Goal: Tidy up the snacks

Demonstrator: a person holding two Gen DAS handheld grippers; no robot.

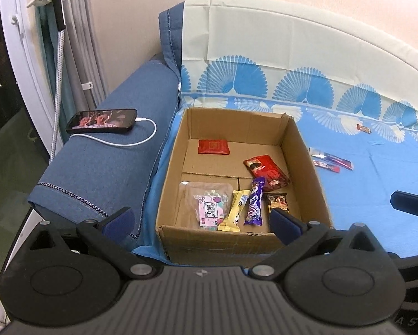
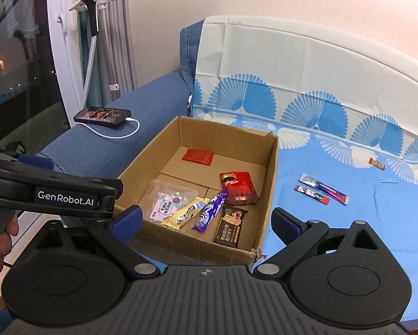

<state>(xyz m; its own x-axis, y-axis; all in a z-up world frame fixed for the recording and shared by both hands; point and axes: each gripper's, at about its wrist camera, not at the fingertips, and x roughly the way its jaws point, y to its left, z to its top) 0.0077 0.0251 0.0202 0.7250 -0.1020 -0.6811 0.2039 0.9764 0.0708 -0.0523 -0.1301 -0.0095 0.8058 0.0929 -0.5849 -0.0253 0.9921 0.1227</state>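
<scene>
Along the near wall of the open cardboard box lies a row of snacks: a clear pink-label pouch, a yellow bar, a purple bar and a dark brown packet, each just beside the next. Farther in, a red coffee sachet lies against the right wall, and a flat red packet sits near the far wall. The box stands on the blue patterned sofa cover, at its left edge beside the denim armrest. Well apart to the box's right, three more snacks lie on the cover: a silver-purple stick, a red-black stick just beside it, and a small orange candy toward the backrest. The left gripper hovers before the box's near wall, jaws wide and holding nothing; the right gripper likewise gapes wide and bare. A phone with a white cable rests on the armrest.
</scene>
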